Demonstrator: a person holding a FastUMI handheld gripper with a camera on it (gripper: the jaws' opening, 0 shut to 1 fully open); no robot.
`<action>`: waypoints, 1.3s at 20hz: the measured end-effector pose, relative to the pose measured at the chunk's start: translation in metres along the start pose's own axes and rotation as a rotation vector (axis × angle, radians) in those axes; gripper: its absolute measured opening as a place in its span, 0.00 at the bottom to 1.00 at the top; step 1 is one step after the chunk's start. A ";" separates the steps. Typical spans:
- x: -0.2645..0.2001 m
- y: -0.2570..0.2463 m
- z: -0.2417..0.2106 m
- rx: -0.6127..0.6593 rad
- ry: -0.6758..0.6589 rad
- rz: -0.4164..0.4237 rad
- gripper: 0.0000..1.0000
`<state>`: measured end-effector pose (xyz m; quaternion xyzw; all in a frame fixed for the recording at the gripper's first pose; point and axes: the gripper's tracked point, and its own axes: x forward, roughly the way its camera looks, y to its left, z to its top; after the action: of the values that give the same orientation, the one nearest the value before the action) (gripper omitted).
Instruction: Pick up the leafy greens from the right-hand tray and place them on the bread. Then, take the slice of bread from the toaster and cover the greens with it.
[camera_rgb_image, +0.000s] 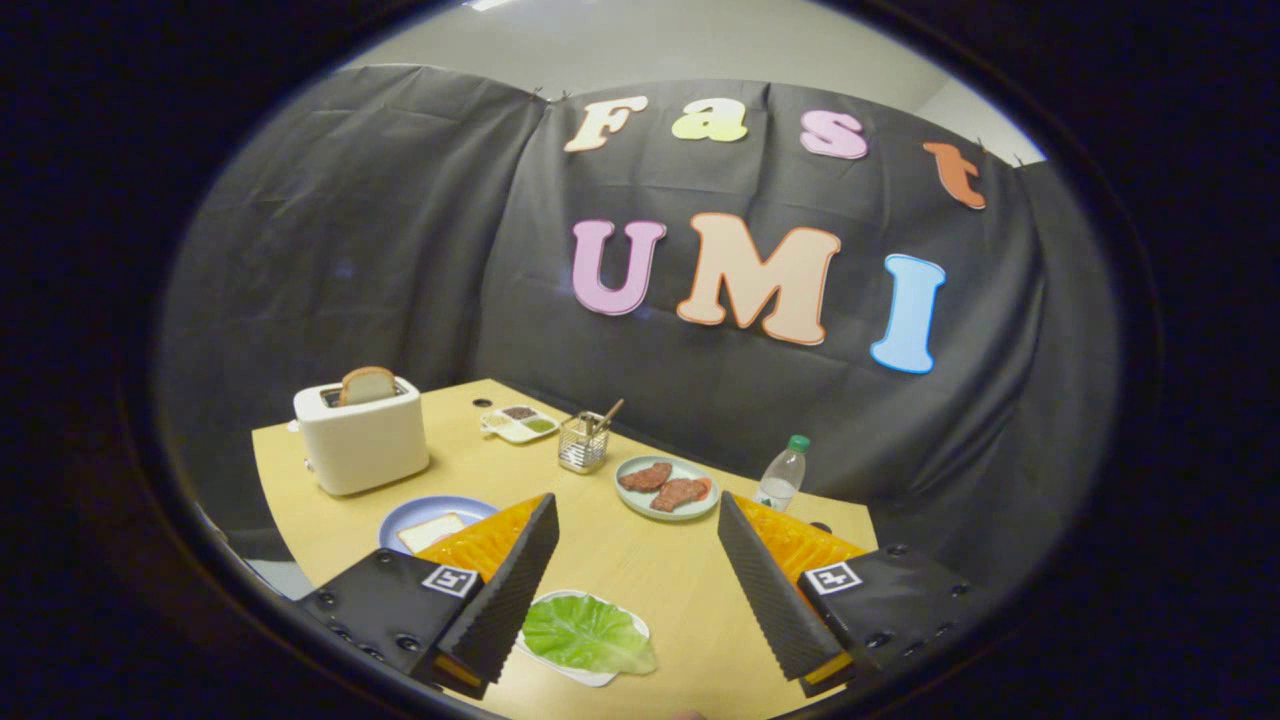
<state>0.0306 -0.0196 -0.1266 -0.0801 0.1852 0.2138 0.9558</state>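
Note:
A green lettuce leaf (585, 634) lies on a small white tray (590, 676) on the wooden table, low between my fingers and nearer the left one. My gripper (637, 528) is open above the table with nothing between its fingers. A slice of bread (430, 531) rests on a blue plate (437, 510) just beyond the left finger, which partly hides it. A white toaster (362, 436) stands at the far left with a slice of bread (367, 384) sticking up out of its slot.
A pale green plate (644, 499) with two pieces of meat sits ahead between the fingers. A plastic bottle (781, 474) stands beyond the right finger. A wire holder (583, 443) with utensils and a divided dish (519, 424) stand farther back.

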 end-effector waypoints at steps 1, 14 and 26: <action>0.004 0.002 -0.006 -0.006 0.017 0.020 1.00; 0.046 0.025 -0.083 -0.114 0.209 0.207 1.00; 0.073 0.039 -0.176 -0.147 0.432 0.273 1.00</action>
<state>0.0183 0.0017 -0.3194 -0.1676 0.3781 0.3318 0.8479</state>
